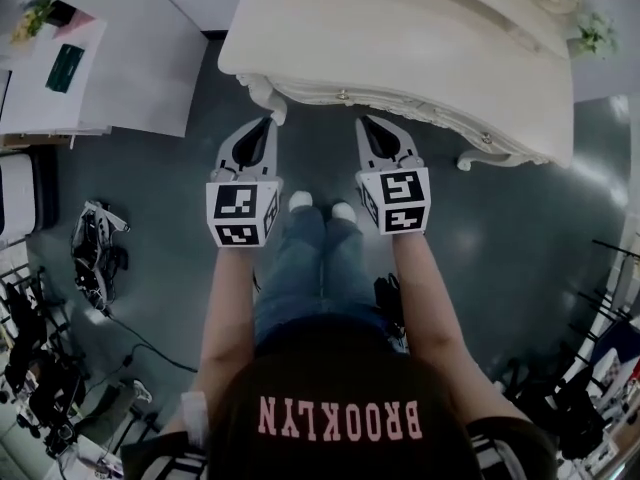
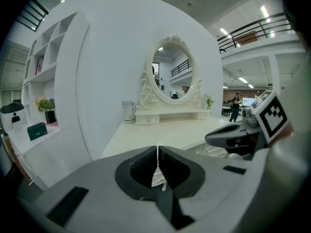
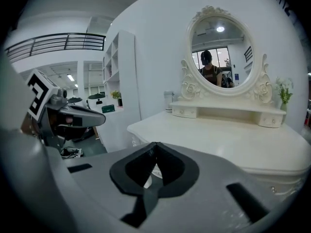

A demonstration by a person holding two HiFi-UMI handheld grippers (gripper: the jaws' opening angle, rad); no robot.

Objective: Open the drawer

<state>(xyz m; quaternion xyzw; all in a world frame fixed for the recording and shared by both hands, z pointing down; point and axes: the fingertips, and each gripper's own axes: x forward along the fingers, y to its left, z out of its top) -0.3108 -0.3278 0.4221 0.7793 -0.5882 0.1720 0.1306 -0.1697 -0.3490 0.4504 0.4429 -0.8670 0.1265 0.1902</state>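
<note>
The left claw (image 1: 266, 120) and the right claw (image 1: 366, 122) were both closed together, holding nothing, near the cream carved dressing surface (image 1: 420, 38). Pink letters (image 1: 340, 418) on the person's dark shirt (image 1: 300, 368) read "BROOKLYN".

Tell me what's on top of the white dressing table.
On the dressing table stand an oval mirror over a low shelf, a small canister at one end and a little plant at the other. Whatever lies behind the mirror is covered.

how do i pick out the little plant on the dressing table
Find the cream dressing table with the ornate oval mirror. The plant stands at the mirror's right foot. It is the only green, leafy thing there; the pale canister stands at the mirror's left.
</note>
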